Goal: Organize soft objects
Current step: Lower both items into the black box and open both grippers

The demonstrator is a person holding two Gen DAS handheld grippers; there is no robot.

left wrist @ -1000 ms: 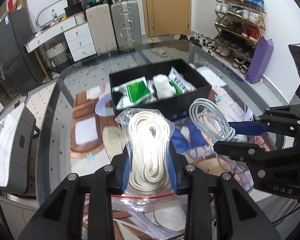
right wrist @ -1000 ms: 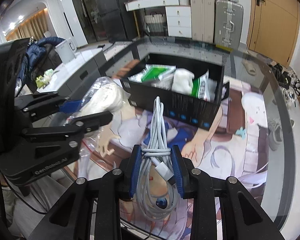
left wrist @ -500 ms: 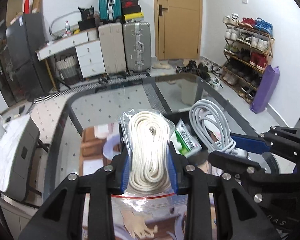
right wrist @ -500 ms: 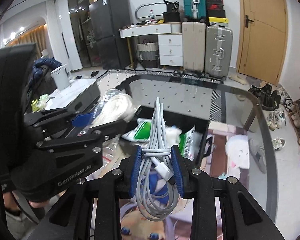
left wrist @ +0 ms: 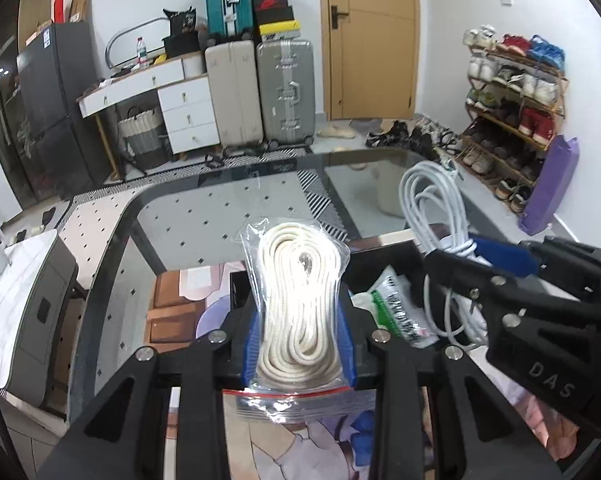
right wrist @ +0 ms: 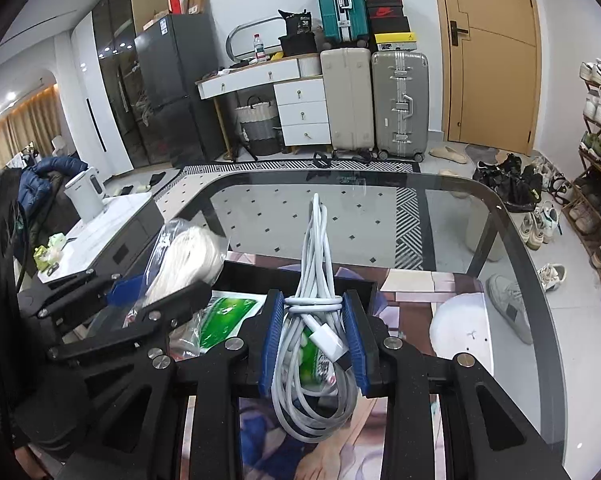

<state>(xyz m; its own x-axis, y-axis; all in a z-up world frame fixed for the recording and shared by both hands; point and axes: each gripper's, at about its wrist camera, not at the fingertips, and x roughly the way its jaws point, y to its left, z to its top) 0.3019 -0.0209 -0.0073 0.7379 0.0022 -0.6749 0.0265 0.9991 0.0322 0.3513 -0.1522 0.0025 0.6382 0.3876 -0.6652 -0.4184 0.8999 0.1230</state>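
My left gripper [left wrist: 299,338] is shut on a clear zip bag of coiled cream rope [left wrist: 298,292], held up above the near side of a black storage box [left wrist: 384,258]. To its right, my right gripper [right wrist: 313,334] is shut on a bundled white charging cable [right wrist: 314,276], which also hangs over the black storage box [right wrist: 354,280]. In the right wrist view the bagged rope [right wrist: 188,258] and the left gripper [right wrist: 156,292] stand at the left. In the left wrist view the charging cable [left wrist: 436,208] and the right gripper [left wrist: 480,256] stand at the right. Green-and-white packets [left wrist: 396,308] lie inside the box.
The box rests on a printed mat [right wrist: 456,320] covering a glass table [right wrist: 332,208]. Suitcases [right wrist: 376,96], a white desk [right wrist: 276,76], a door [right wrist: 488,52] and a shoe rack [left wrist: 512,120] line the room beyond. A low white cabinet [right wrist: 112,224] stands left of the table.
Both grippers have carried their loads forward and slightly up, from in front of the box to over it. The views have tilted up, so the box has dropped low in both.
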